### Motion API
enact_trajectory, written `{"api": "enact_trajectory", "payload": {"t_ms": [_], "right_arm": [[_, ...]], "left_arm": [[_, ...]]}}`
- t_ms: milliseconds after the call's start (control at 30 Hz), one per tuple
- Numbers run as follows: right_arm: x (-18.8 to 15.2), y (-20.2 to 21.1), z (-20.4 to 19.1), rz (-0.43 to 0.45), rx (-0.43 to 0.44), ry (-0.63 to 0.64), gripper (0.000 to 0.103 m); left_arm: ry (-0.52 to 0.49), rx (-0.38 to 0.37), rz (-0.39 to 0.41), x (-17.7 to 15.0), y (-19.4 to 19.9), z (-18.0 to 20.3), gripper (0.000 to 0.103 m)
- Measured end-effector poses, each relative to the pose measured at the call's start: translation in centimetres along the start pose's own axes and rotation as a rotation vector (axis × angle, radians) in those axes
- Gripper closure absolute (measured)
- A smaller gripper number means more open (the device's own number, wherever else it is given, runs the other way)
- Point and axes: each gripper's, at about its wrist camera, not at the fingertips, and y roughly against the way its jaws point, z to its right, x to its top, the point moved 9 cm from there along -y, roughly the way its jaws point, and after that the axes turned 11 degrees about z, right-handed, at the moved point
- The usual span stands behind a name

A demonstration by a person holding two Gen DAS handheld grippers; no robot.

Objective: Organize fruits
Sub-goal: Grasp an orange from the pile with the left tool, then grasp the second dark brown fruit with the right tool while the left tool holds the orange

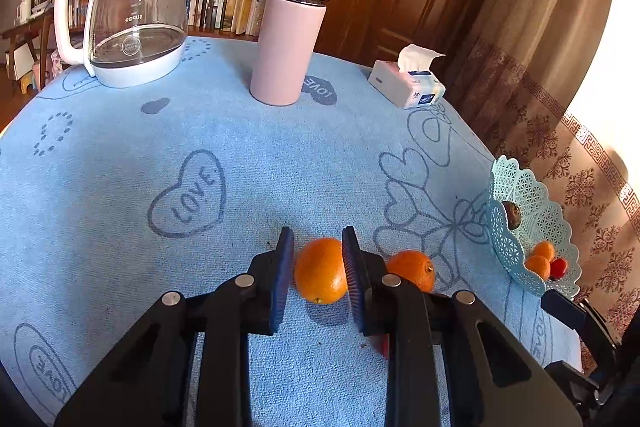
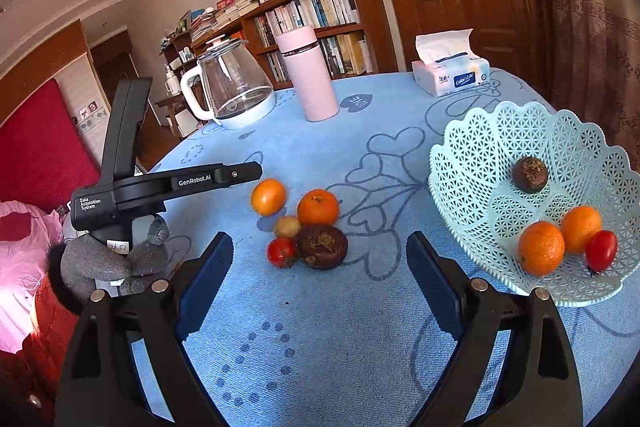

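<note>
The left gripper (image 1: 318,261) was clamped on an orange (image 1: 321,270) lifted just off the blue tablecloth (image 1: 256,163). A second orange (image 1: 412,269) lay just beside it at three o'clock. The right gripper (image 2: 320,259) stood wide and held nothing, the lattice fruit basket (image 2: 480,147) at its two o'clock, holding two oranges and a cherry tomato (image 2: 601,250).

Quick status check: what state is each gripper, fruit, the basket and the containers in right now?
Left gripper: shut on an orange.
Held orange: between the pads, at the cloth.
Right gripper: open, empty.
Second orange: loose on the cloth.
Basket: upright, holding two oranges, a red tomato and a dark fruit.
Kettle: lid on, looks empty.
Pink flask: upright, capped.
Tissue box: open, tissue sticking out.
</note>
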Motion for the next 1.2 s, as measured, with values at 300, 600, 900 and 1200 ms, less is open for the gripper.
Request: {"api": "enact_trajectory", "payload": {"t_ms": [300,600,900,1200], "right_arm": [[-1.8,-3.2,0.3,-0.149,0.018,-0.084,0.031],[-3.0,-7.3,1.7,-0.270,0.003,-0.166,0.043],[-2.9,-7.4,1.3,-0.241,-0.010,-0.102,0.057],[-1.3,-5.9,0.8,-0.149,-0.014,-0.061,0.057]], "left_arm": [[0.006,0.008,-0.040,-1.0,-0.9,0.1,0.057],[-0.013,0.019,-0.049,-1.3,-1.3,0.1,0.050],[0.004,0.031,-0.048,-1.2,-1.2,-0.5,0.047],[0.006,0.018,-0.034,-0.8,-0.8,-0.3,0.047]]}}
